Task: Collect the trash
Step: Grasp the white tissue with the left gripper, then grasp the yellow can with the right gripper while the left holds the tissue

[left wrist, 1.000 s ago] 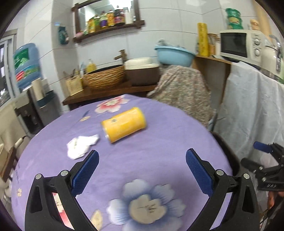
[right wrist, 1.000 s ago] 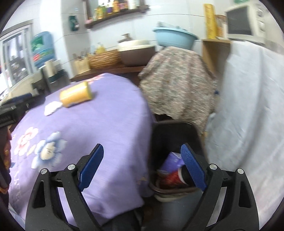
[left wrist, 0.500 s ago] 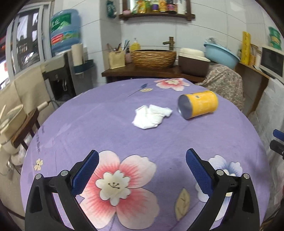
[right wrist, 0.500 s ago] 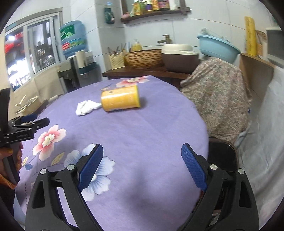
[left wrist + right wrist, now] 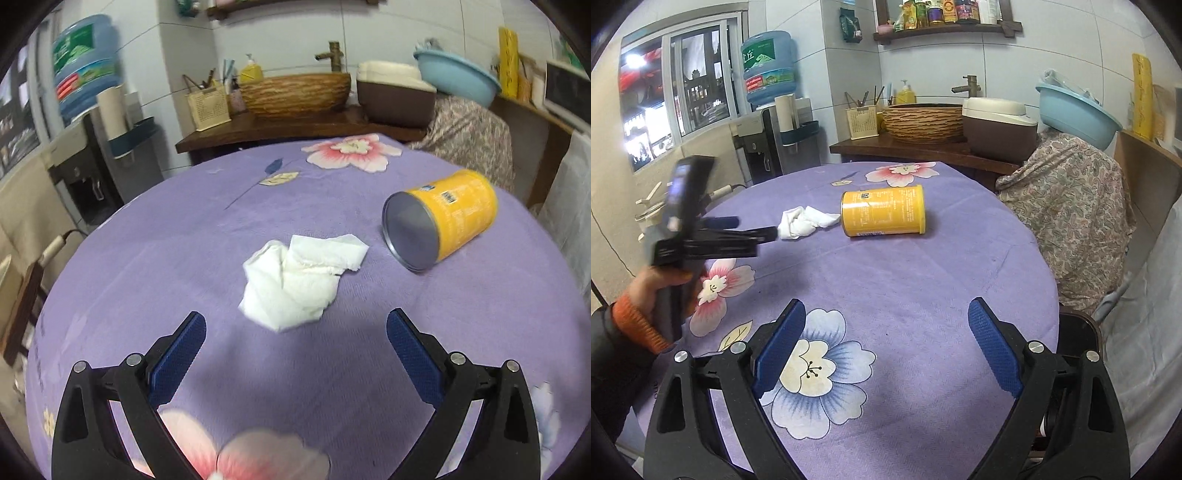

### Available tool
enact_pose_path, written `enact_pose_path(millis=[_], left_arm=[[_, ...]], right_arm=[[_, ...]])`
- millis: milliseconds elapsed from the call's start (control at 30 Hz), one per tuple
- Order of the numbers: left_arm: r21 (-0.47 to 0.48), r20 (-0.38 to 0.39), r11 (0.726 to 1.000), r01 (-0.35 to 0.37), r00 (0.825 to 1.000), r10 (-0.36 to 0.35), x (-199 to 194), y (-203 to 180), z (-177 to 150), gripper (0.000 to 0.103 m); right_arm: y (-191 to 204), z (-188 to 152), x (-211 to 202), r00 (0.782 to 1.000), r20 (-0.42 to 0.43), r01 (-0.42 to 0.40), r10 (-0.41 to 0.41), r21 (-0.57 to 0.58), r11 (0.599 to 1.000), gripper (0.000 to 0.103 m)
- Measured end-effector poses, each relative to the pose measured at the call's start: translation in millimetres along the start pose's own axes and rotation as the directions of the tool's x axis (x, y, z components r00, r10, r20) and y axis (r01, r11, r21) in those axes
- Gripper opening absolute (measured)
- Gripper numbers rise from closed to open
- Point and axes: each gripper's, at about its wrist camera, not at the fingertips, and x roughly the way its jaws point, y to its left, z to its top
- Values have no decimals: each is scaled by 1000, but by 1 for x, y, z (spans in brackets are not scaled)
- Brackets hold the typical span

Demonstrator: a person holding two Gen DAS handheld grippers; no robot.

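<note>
Both grippers wide open over the purple table, trash untouched.

Yellow can (image 5: 443,229) lies on its side, long axis toward the table's far right edge, metal end facing the left gripper (image 5: 295,332); crumpled tissue (image 5: 303,280) just beside it. Only the right wrist view shows the right gripper (image 5: 886,332) and bin rim (image 5: 1078,332) off the right edge.
</note>
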Motion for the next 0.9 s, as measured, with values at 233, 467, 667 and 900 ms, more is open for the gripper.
enact_pose_path(millis=[233, 467, 667, 900], left_arm=[[76, -64, 997, -21, 998, 26, 32, -15, 14, 84], [-55, -78, 998, 10, 997, -14, 26, 6, 9, 33], [-146, -15, 987, 67, 997, -70, -7, 13, -1, 19], [-180, 111, 975, 128, 988, -109, -69, 6, -25, 19]], right_arm=[[-12, -3, 1, 1000, -24, 4, -3, 23, 1000, 89], [-9, -1, 9, 999, -35, -16, 16, 20, 1000, 89], [-4, 3, 19, 998, -41, -46, 46, 6, 999, 89], [13, 28, 44, 995, -51, -100, 91, -235, 967, 89]])
